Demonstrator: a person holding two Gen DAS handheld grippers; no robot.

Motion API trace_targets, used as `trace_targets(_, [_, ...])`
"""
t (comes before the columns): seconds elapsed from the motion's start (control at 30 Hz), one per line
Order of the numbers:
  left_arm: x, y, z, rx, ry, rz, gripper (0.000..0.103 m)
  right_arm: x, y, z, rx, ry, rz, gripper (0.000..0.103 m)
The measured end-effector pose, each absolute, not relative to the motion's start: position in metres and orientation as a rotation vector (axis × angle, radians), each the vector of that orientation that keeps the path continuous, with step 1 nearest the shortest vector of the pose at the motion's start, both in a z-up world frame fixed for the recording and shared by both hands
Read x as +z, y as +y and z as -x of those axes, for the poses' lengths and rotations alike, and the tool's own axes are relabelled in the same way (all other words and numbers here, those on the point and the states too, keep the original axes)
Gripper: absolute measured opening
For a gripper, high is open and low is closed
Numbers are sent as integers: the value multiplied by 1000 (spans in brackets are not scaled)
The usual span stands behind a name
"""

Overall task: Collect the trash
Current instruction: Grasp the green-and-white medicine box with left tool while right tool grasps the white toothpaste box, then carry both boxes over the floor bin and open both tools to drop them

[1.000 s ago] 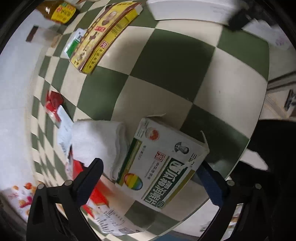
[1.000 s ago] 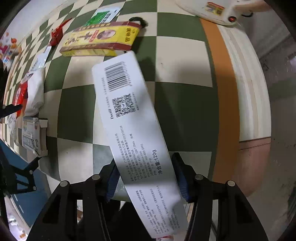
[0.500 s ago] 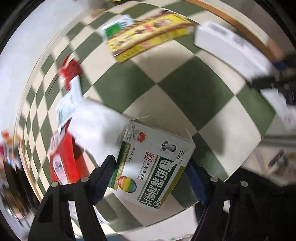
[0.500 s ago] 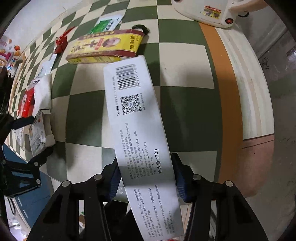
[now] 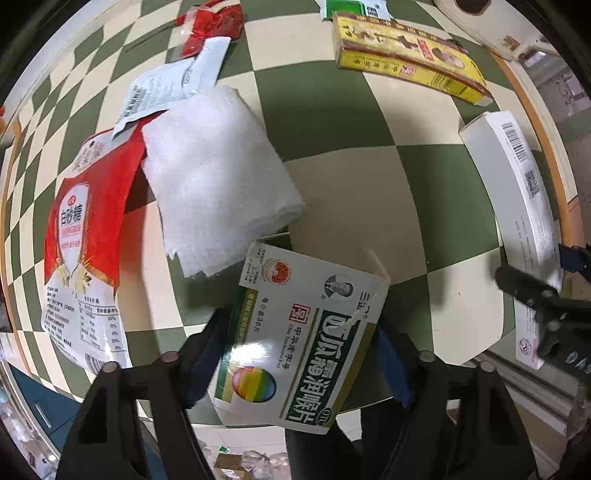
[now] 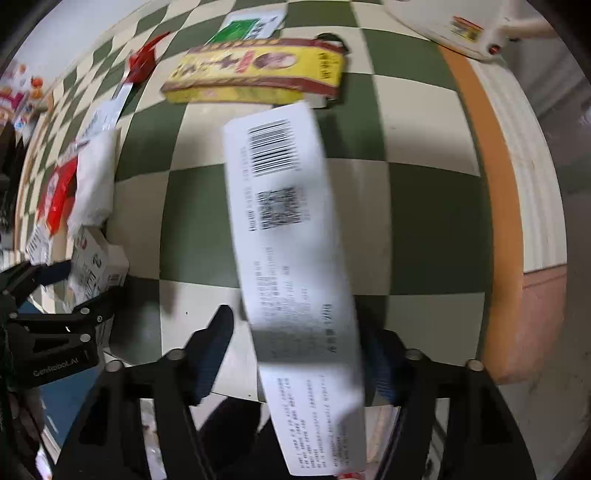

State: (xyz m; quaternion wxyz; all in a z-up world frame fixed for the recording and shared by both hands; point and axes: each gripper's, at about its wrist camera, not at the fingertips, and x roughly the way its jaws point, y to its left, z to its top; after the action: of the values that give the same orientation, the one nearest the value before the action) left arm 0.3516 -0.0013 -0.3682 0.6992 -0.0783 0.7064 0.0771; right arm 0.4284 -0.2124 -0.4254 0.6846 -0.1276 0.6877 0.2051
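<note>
My left gripper (image 5: 299, 343) is shut on a white and green medicine box (image 5: 295, 339) with an open flap, held above the checkered table. My right gripper (image 6: 299, 343) holds a long white box (image 6: 291, 251) with a barcode; its left finger (image 6: 214, 343) stands slightly off the box and the frame is blurred. The long white box also shows in the left wrist view (image 5: 517, 206), and the medicine box in the right wrist view (image 6: 96, 266).
On the green and cream checkered table (image 5: 332, 103) lie a folded white paper towel (image 5: 218, 173), a red sugar bag (image 5: 81, 236), a yellow box (image 5: 406, 59), a red wrapper (image 5: 210, 26) and a green packet (image 6: 243, 27). An orange table edge (image 6: 491, 192) runs at right.
The left gripper has lifted and swung with the medicine box, so the towel and red bag now lie ahead. The right gripper's box has tilted and blurred; its left finger looks further from it.
</note>
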Motion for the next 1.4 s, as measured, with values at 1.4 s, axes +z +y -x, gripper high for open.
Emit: trace_targets(1.4, [-618, -18, -102, 87, 1710, 598, 70, -620, -254, -79, 322, 1831, -40, 49])
